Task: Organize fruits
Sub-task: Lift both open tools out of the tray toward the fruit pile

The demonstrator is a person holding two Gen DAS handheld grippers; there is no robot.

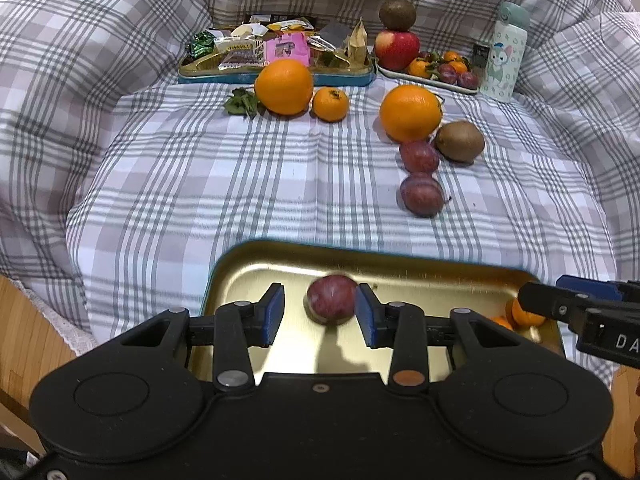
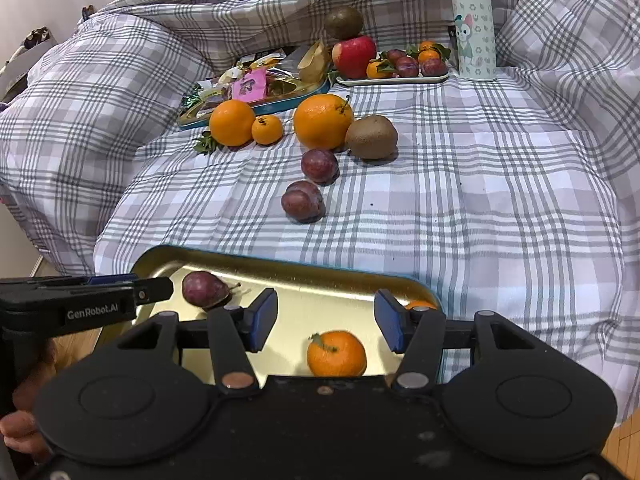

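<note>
While the plum (image 1: 331, 310) lies blurred in the gold tray (image 1: 400, 266) between the left gripper's (image 1: 320, 314) spread jaws, seemingly untouched, a mandarin (image 2: 337, 353) sits between the right gripper's (image 2: 326, 322) parted jaws. Only the right view shows the plum's stem. A plaid quilt (image 2: 500, 200) lies beneath.

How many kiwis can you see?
2. The back kiwi sits on the apple; the front kiwi lies on the blanket beside a big orange. More may be hidden.
</note>
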